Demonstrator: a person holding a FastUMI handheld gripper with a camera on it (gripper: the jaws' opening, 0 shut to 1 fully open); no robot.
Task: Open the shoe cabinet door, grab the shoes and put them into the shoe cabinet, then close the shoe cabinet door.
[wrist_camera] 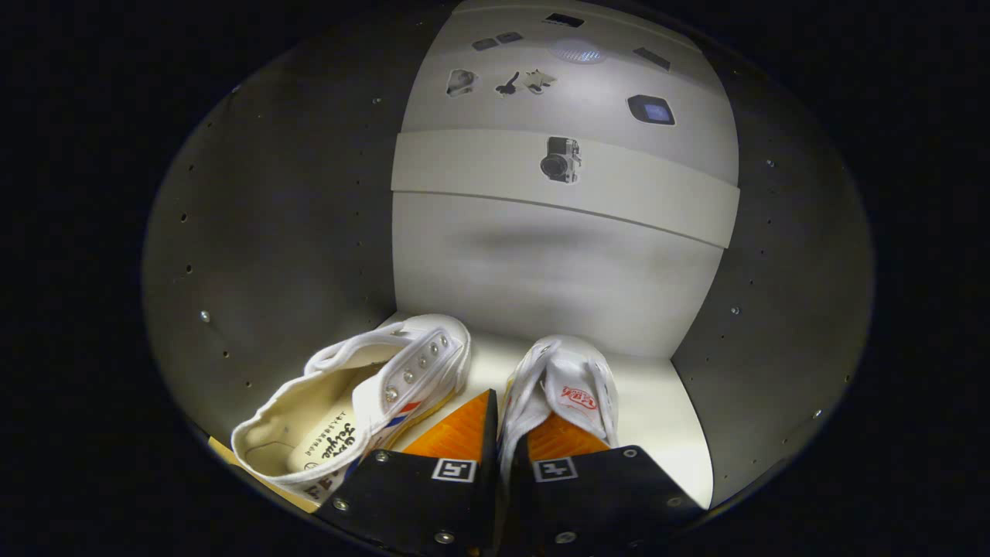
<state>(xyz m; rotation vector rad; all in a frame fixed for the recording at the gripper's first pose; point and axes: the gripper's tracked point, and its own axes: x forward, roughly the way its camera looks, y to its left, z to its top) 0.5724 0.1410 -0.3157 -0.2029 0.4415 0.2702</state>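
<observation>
I am looking into the shoe cabinet (557, 271). Two white canvas shoes are on its pale floor (665, 418). The left shoe (363, 402) lies tilted with its opening toward me, just left of my fingers. The right shoe (576, 387), with a red mark on its tongue, points toward the back wall. My gripper (506, 425) is shut on the right shoe's left side wall, and a thin strip of white canvas is pinched between the fingers. The rear part of that shoe is hidden behind the right finger.
A shelf board (464, 166) crosses the cabinet above the shoes, with small stickers on it and on the back wall above. Grey side walls (271, 232) with rows of holes close in left and right. Some bare floor lies right of the right shoe.
</observation>
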